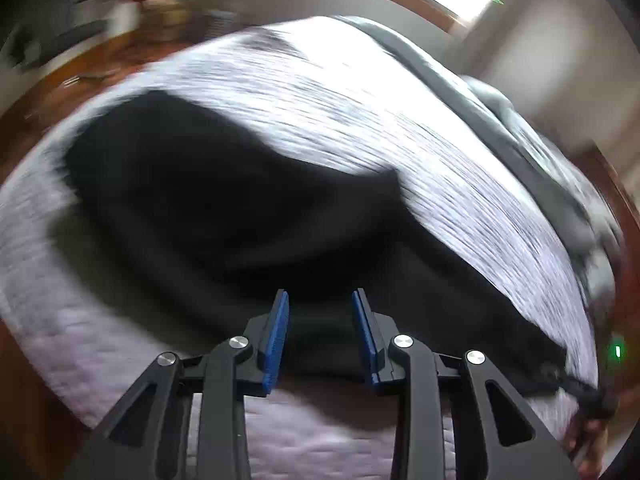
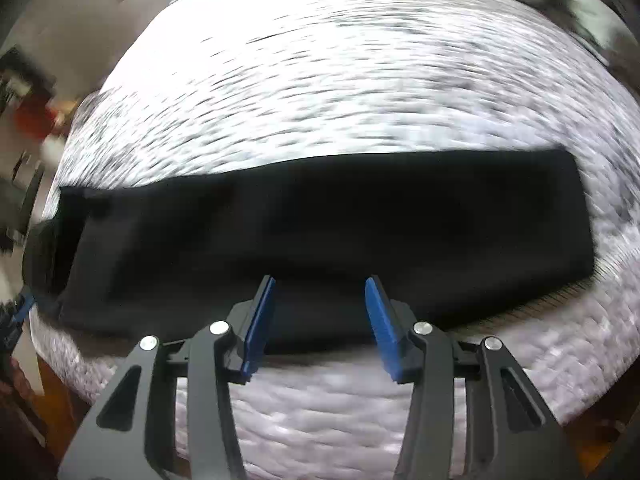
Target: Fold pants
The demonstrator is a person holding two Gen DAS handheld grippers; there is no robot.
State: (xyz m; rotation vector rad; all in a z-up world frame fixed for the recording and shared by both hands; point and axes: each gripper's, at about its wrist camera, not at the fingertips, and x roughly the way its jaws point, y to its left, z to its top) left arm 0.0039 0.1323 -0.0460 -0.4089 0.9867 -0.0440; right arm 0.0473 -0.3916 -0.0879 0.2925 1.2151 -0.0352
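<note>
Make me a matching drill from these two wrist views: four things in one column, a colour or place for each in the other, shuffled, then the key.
Things
1. pants
2. bed cover
3. finger pads
4. grey blanket

Descriptions
A. blue
B. white, textured, under the garment
C. black, lying flat as a long band
D. bunched along the bed's far edge

Pairs: 1-C, 2-B, 3-A, 4-D
</note>
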